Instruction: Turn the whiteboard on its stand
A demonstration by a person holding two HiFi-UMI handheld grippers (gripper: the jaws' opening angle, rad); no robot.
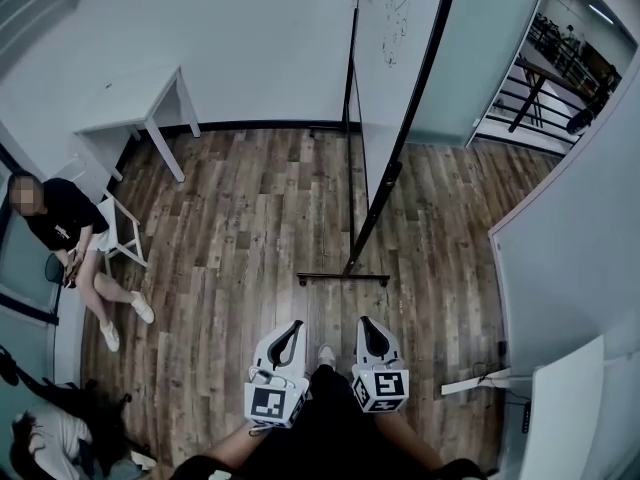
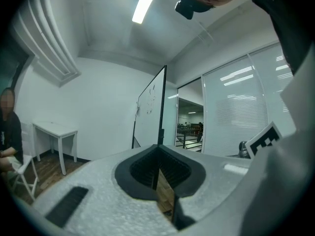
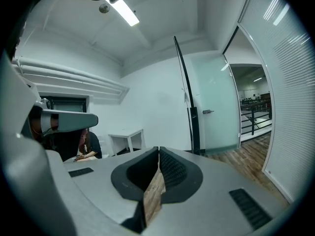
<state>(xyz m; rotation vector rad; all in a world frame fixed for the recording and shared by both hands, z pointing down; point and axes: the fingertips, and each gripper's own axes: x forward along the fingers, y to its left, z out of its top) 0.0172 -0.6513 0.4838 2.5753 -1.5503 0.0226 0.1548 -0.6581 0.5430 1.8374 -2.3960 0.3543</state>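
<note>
The whiteboard (image 1: 395,58) stands edge-on ahead of me in a black frame, its black foot bar (image 1: 344,278) lying on the wooden floor. It also shows in the left gripper view as a white panel, the whiteboard (image 2: 149,113), and in the right gripper view as a thin dark edge, the whiteboard (image 3: 185,102). Both grippers are held close to my body, well short of the stand. My left gripper (image 1: 295,325) (image 2: 158,148) is shut with nothing in it. My right gripper (image 1: 365,322) (image 3: 158,150) is likewise shut and empty.
A white table (image 1: 130,105) stands against the far left wall. A person sits on a white chair (image 1: 118,230) at the left, another person is at the bottom left corner. White panels (image 1: 562,413) lean at the right. A glass door (image 1: 480,38) is behind the board.
</note>
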